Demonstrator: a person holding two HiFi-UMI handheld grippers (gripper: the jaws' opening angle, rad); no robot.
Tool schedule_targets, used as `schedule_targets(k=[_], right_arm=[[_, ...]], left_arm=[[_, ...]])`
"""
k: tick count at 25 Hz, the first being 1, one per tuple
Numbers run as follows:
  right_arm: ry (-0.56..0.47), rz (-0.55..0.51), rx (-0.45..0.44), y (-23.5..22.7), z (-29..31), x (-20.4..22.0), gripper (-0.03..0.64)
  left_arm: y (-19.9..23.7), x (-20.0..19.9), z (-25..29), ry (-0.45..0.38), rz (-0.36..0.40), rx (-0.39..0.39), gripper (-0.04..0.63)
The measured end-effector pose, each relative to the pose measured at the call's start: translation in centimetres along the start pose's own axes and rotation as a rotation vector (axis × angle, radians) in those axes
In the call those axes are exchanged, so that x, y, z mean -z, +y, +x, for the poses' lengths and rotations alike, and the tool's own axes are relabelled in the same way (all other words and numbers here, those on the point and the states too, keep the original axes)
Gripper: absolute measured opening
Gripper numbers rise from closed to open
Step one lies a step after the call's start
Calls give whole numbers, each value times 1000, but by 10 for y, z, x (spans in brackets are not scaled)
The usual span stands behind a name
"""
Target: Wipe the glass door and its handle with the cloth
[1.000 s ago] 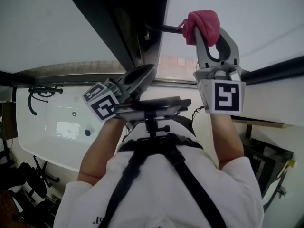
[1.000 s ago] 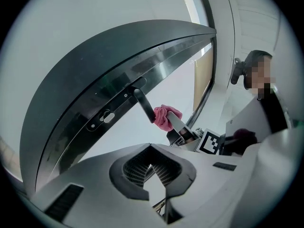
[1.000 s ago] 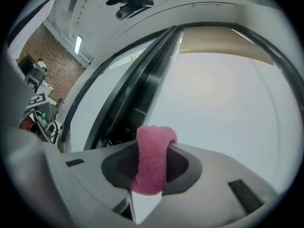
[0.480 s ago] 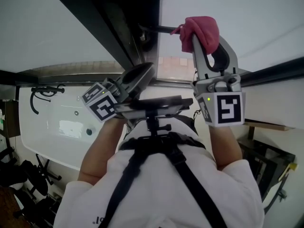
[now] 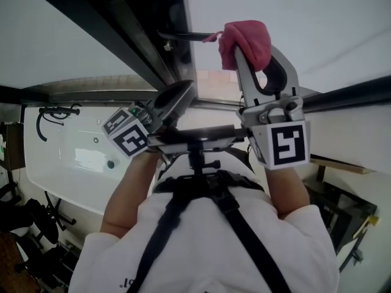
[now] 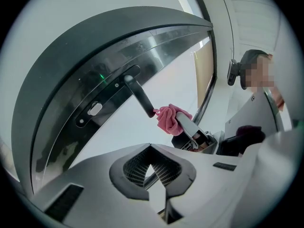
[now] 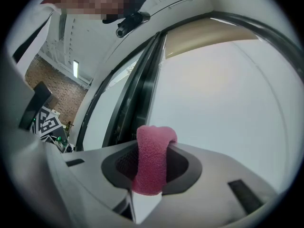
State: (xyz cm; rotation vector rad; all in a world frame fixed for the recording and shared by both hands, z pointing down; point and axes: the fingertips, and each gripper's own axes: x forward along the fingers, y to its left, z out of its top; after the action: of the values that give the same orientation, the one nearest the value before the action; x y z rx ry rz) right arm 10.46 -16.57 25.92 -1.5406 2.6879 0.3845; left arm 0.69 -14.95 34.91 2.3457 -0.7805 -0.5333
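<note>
1. We judge the handle part of the wipe to be in hand. The right gripper point(image 5: 253, 54) holds the cloth point(image 5: 246, 38) up against the right-hand free end of the handle point(image 5: 183, 36), a dark bar that sticks out from the black door frame.
2. In the right gripper view its jaws are clamped on the cloth point(image 7: 152, 160), which stands up between them as a thick folded wad.
3. The left gripper point(image 5: 182, 95) hangs lower and to the left, apart from the door. Its jaws are pressed together with nothing between them point(image 6: 151, 151).
4. Next, we think the cloth should slide left along the bar toward its mount, pressed firmly. The glass door point(image 5: 293, 17) comes after that.
5. The cloth is pink, nubbly and bunched. The glass looks pale and frosted, and we cannot make out smears on it.
</note>
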Motion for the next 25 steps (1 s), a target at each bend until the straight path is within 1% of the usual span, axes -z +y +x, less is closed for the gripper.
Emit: schedule_targets(k=[5, 10, 14, 19, 25], right_arm=[[-15, 51, -58, -6, -4, 1, 109], [-34, 99, -124, -24, -21, 6, 109], [-49, 135, -163, -34, -33, 12, 109], [-37, 189, -153, -26, -30, 16, 109], [-34, 209, -113, -29, -31, 9, 109]], left_arm=[[6, 20, -11, 7, 28, -2, -8], [-11, 30, 5, -49, 20, -48, -8], [-26, 34, 20, -85, 32, -116, -8], [-21, 34, 6, -88, 21, -129, -8], [-24, 25, 1, -70, 18, -109, -8]])
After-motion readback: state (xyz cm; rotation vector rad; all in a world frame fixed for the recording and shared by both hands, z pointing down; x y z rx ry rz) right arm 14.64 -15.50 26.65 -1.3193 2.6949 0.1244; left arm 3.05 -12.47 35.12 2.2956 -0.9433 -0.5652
